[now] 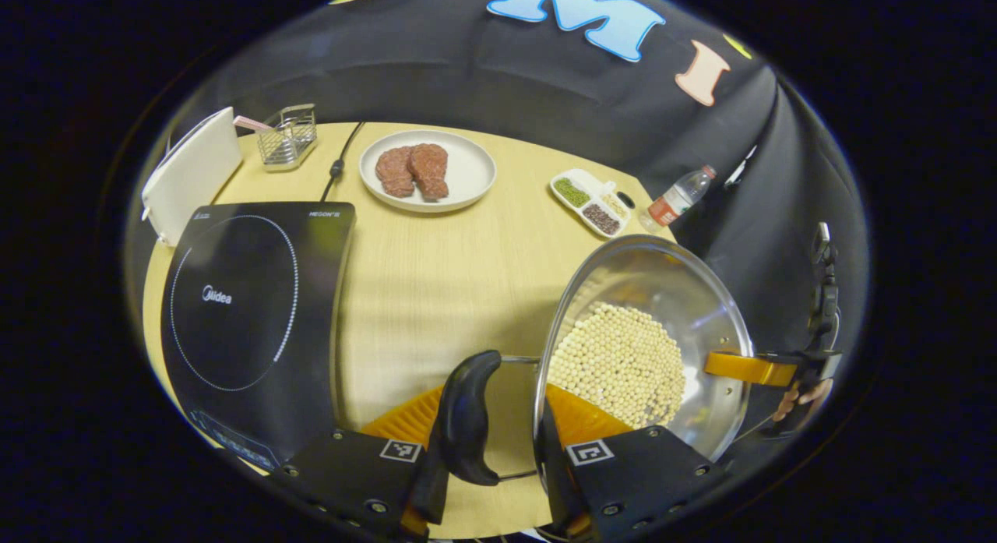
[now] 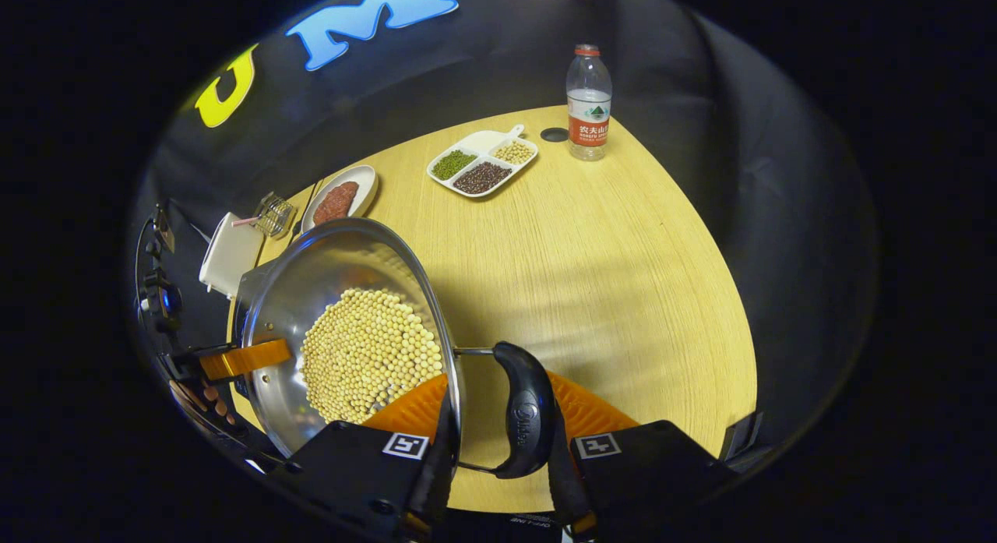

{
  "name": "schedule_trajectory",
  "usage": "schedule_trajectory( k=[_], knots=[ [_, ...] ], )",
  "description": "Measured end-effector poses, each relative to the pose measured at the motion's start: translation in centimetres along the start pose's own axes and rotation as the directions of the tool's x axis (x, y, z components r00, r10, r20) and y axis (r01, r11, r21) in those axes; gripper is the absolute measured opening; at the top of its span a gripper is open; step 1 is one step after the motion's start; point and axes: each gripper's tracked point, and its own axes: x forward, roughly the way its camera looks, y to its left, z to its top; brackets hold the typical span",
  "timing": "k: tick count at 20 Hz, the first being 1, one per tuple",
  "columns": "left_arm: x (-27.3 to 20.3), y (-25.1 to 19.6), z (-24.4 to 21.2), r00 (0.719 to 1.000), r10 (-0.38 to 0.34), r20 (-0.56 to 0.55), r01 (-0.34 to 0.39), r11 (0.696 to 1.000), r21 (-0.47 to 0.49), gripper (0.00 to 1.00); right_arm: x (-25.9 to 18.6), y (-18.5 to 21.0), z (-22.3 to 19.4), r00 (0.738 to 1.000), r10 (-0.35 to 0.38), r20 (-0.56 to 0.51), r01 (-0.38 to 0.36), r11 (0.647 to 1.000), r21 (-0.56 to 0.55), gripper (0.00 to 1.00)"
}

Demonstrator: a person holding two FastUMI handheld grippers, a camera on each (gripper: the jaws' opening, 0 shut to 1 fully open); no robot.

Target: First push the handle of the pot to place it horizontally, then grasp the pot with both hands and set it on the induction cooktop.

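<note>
Pot [image 1: 685,309]: polished, mirror-bright metal; handle [image 1: 467,418] glossy black plastic. Induction cooktop [image 1: 249,309], left of frame: smooth glossy glass. Desk [image 1: 436,278]: matt pale wood grain.

1. In the left gripper view, the lower left corner of the induction cooktop [image 1: 253,325] is cut by the picture's edge, and its control strip there is too blurred to make out.
2. The left gripper [image 1: 498,465] covers the lower rim of the pot [image 1: 646,348] at bottom centre (contact of its fingers with the handle cannot be judged).
3. In the right gripper view, the right gripper [image 2: 498,465] likewise hides the pot's near rim.
4. At the far left of that view, a hand [image 2: 204,395] is only partly seen behind the pot.
5. The wire basket [image 2: 274,214] is too small to show contents.
</note>
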Motion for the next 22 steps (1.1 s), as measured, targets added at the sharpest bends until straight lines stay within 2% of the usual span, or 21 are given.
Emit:
schedule_trajectory(
  k=[4, 5, 9, 11, 13, 14, 15, 22],
  knots=[
    [-0.4, -0.1, 1.2, 1.000, 0.008, 0.005, -0.008, 0.999, 0.038, 0.48, -2.0, 3.4, -2.9, 1.000, 0.007, 0.011, -0.008, 0.999, 0.035, 0.51],
    [-0.4, -0.2, 1.6, 1.000, 0.011, 0.007, -0.012, 0.999, 0.042, 0.52, -2.3, 4.6, -3.7, 1.000, 0.011, 0.012, -0.012, 0.999, 0.042, 0.51],
    [-0.3, -0.6, 1.3, 1.000, 0.027, 0.008, -0.027, 0.999, 0.044, 0.56, -3.0, 9.0, -5.9, 0.999, 0.033, 0.015, -0.033, 0.999, 0.039, 0.54],
    [-0.3, -0.7, 1.1, 0.999, 0.040, 0.014, -0.041, 0.999, 0.033, 0.56, -2.9, 11.3, -6.5, 0.999, 0.046, 0.013, -0.046, 0.999, 0.025, 0.51],
    [-0.5, -0.9, 0.5, 0.998, 0.056, 0.018, -0.057, 0.998, 0.013, 0.56, -2.8, 13.4, -6.8, 0.998, 0.058, 0.003, -0.058, 0.998, 0.009, 0.51],
    [-0.6, -0.9, 0.3, 0.998, 0.063, 0.021, -0.063, 0.998, 0.001, 0.48, -2.7, 14.4, -6.8, 0.998, 0.064, -0.001, -0.064, 0.998, -0.003, 0.51],
    [-0.6, -0.9, 0.2, 0.997, 0.070, 0.024, -0.070, 0.998, -0.011, 0.56, -2.4, 15.3, -6.7, 0.998, 0.070, -0.004, -0.070, 0.997, -0.018, 0.51],
    [-1.1, -0.9, -1.2, 0.992, 0.119, 0.031, -0.116, 0.991, -0.072, 0.56, -1.2, 21.6, -5.9, 0.995, 0.097, -0.027, -0.099, 0.992, -0.078, 0.54]
  ],
)
